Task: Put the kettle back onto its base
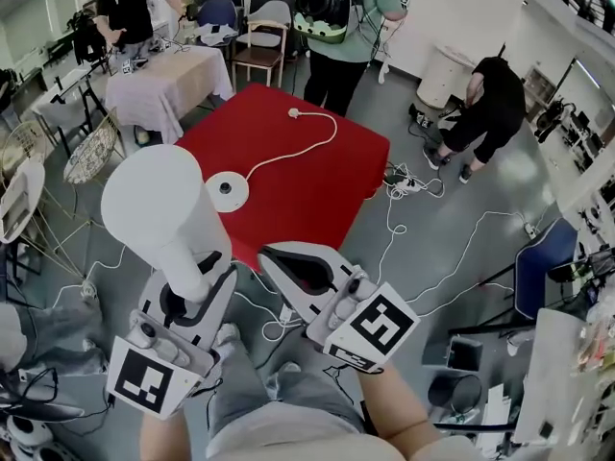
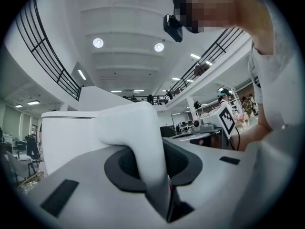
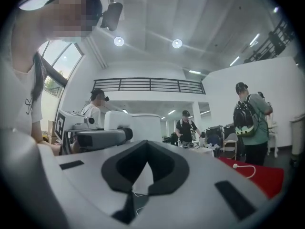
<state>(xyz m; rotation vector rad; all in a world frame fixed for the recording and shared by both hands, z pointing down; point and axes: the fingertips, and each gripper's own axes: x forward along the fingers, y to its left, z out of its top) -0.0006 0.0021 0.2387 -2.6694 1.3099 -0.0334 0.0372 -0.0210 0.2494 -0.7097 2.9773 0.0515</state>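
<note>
The white kettle [image 1: 161, 207] hangs upright in front of me, off the near left corner of the red table [image 1: 317, 185]. My left gripper [image 1: 195, 279] is shut on its handle [image 2: 139, 142], which fills the gap between the jaws in the left gripper view. The round white base [image 1: 227, 191] lies on the table's left part. Its white cord runs to a plug [image 1: 294, 112] near the far edge. My right gripper [image 1: 277, 260] is beside the kettle on the right, jaws together and holding nothing. In the right gripper view [image 3: 145, 144] the kettle [image 3: 138, 125] stands just left of the jaws.
Several people stand or bend beyond and to the right of the table. White cables [image 1: 423, 248] trail over the floor at its right and near side. A cloth-covered table [image 1: 168, 80] and chairs stand at far left, a blue chair [image 1: 538, 272] at right.
</note>
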